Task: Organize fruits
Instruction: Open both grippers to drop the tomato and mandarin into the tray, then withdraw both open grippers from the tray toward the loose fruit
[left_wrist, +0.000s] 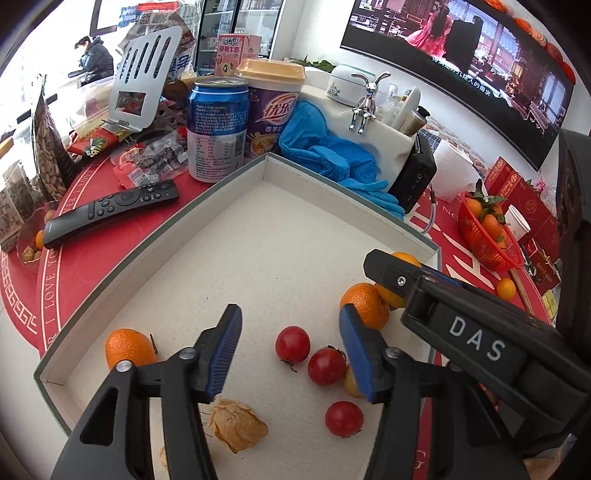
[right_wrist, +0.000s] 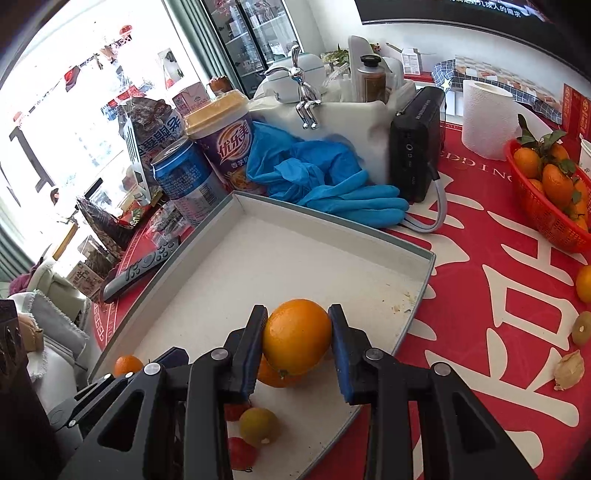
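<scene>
Right wrist view: right gripper (right_wrist: 297, 341), ribbed blue pads clamped on one smooth round orange (right_wrist: 297, 336) above the shallow cardboard tray (right_wrist: 413, 314). Left gripper (left_wrist: 291, 354), jaws released; three glossy cherry tomatoes (left_wrist: 327, 366) lie between and just beyond them.

my tray (left_wrist: 236, 236): matt rough card; my tomatoes (left_wrist: 292, 344): glossy smooth; orange (right_wrist: 297, 341): waxy sheen; gloves (right_wrist: 332, 184): rubbery blue

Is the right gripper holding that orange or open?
Holding: the right gripper has both pads against the orange, above the tray.
</scene>
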